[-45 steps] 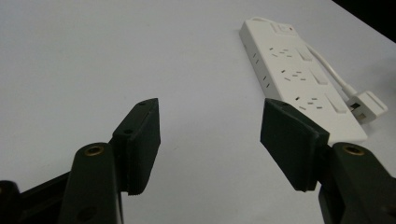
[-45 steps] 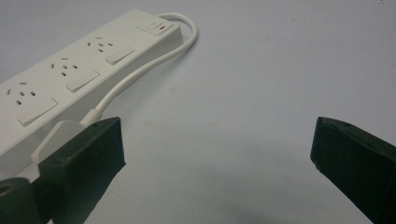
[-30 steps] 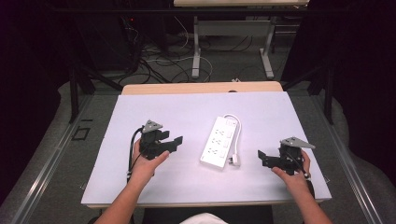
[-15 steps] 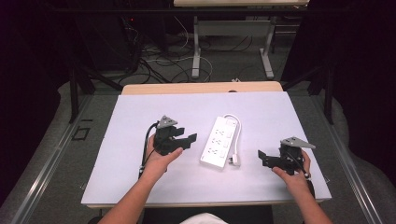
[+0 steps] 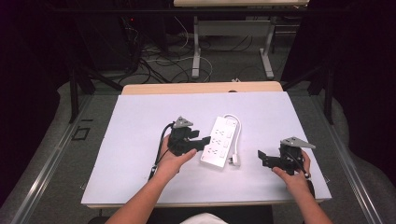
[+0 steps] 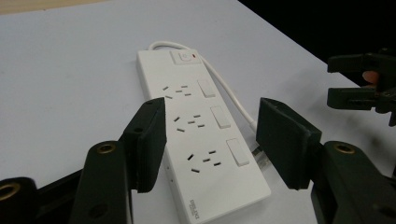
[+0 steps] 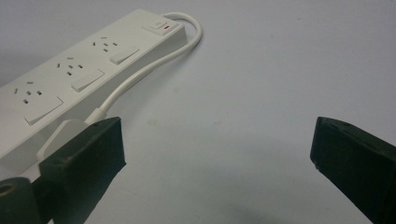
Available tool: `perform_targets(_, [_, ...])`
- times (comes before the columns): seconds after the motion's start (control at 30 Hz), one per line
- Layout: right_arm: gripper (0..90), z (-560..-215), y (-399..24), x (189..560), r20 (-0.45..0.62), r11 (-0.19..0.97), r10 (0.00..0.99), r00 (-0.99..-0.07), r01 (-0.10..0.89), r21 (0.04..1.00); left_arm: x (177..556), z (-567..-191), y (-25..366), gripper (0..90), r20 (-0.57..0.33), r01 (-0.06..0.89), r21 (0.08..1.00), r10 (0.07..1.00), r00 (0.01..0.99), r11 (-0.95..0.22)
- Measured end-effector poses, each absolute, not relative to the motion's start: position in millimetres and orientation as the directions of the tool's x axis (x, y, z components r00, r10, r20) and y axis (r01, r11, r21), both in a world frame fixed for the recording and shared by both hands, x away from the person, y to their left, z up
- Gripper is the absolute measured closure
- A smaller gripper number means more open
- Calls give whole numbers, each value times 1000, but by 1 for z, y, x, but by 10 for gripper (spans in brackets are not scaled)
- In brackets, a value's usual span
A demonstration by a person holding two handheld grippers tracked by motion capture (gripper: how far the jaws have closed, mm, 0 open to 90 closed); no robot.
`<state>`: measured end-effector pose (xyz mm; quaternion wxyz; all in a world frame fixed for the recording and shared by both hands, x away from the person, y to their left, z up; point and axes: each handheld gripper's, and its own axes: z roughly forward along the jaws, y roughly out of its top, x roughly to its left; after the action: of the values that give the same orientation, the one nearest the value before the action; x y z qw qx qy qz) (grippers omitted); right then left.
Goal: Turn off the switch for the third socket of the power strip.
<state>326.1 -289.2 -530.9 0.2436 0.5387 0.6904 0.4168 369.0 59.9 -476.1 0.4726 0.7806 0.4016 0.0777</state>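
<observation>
The power strip (image 5: 218,142) lies near the middle of the bench (image 5: 140,116), its cable (image 5: 237,135) looping from the far end down its right side to the plug (image 5: 234,161) by the near end. I have brought my left tongs (image 5: 204,143) across to it: a second ago they sat well off to the left, half a second ago they were partway over, and now their tips are just at the strip's left edge. In the left gripper view the left tongs (image 6: 210,135) stand apart, one pad on each side of the strip's near sockets (image 6: 205,161), not yet touching the white casing as far as I can tell. The row of rocker switches (image 6: 219,116) and the red-lit master switch (image 6: 185,57) lie beyond them.

My right tongs (image 5: 261,157) have not shifted across these frames; they wait to the right of the plug, well apart from the strip. In the right gripper view the right tongs (image 7: 215,154) are wide apart over bare bench, with the plug (image 7: 58,135) just behind one pad and the cable (image 7: 149,67) running away to the strip (image 7: 60,79).

I judge the approach nearly done on the left side: the next step looks like settling down and closing on the strip's body, or pressing a switch. The right side seems placed to take the plug.
</observation>
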Motion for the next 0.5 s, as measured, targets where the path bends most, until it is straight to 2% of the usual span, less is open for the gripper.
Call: perform_targets(0.5, [24, -531, -290, 326, 120, 72, 944, -306, 548, 833, 373, -489, 34, 470, -323, 618, 742, 669, 670, -261])
